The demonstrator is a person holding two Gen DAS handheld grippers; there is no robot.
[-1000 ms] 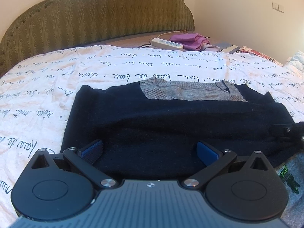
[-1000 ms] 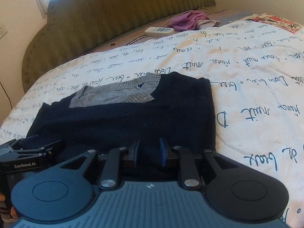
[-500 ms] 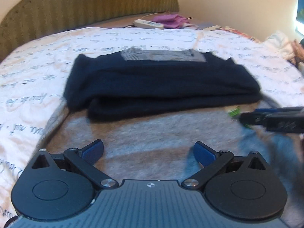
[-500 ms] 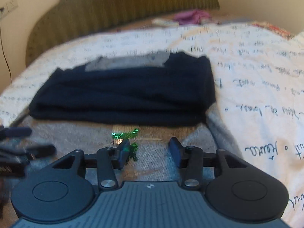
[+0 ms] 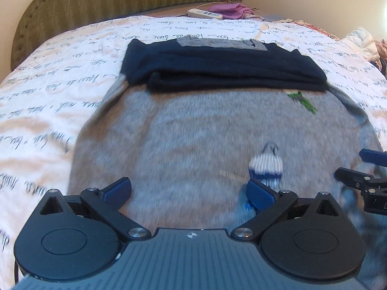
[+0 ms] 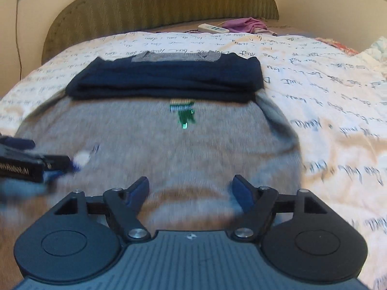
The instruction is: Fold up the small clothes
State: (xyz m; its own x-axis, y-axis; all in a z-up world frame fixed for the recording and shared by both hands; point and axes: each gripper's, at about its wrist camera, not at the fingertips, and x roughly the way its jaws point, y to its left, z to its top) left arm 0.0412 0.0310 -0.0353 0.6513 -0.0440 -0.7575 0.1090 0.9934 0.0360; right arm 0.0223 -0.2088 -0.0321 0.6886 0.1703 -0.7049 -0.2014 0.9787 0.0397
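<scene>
From the left wrist view, the left gripper point(image 5: 188, 191) hangs low over a light grey knitted garment point(image 5: 193, 140) spread flat on the bed, its blue-padded jaws spread wide with nothing between them but the cloth lying beneath. A small white-and-blue striped motif point(image 5: 266, 165) on the grey knit sits just beyond the gripper's right-hand pad. Farther up the bed, a dark navy knitted sweater with a grey collar point(image 5: 222, 70), already folded into a thick rectangle, rests across the far edge of the grey garment, probably set there to keep finished work out of the way. The white quilt printed with black handwriting point(image 5: 60, 91) carries both, and the right gripper point(image 5: 362, 169) enters blurred at the right edge. A white power strip point(image 5: 204, 13) and a bundle of purple cloth point(image 5: 229, 8) lie near the olive padded headboard point(image 5: 121, 7). From the right wrist view, the right gripper point(image 6: 191, 189) also hovers over the near part of the grey garment point(image 6: 193, 149), its jaws opening and holding nothing. A green sequinned patch point(image 6: 183, 113) shows just below the folded navy sweater point(image 6: 169, 79). The left gripper point(image 6: 36, 162) appears smeared at the left. Both grippers sit side by side over the near hem, which suggests the grey garment is next to be folded.
</scene>
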